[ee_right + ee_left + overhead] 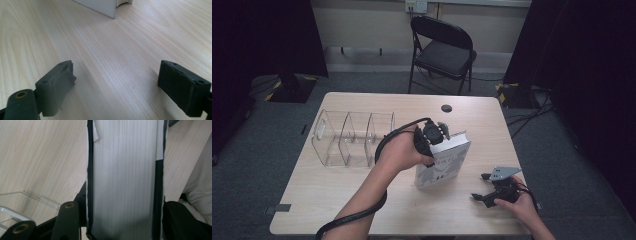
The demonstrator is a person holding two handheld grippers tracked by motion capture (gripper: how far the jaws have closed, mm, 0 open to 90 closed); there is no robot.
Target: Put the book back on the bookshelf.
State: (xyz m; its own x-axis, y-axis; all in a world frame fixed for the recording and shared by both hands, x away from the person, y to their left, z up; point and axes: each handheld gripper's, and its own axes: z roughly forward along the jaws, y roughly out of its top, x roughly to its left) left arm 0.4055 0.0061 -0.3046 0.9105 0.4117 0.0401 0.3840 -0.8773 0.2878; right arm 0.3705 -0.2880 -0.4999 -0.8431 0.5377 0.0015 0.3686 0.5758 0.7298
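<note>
Book stands upright mid-tabletop, just right of clear acrylic organizer — left tool clamps its top edge, likely steadying it for lift toward organizer slot. Right tool, jaws wide and empty, rests right of book — clear of grip.

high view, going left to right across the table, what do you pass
clear divided organizer → left claw, shut on the top edge of the book → book, standing upright → right claw, open over bare wood of the table
</note>
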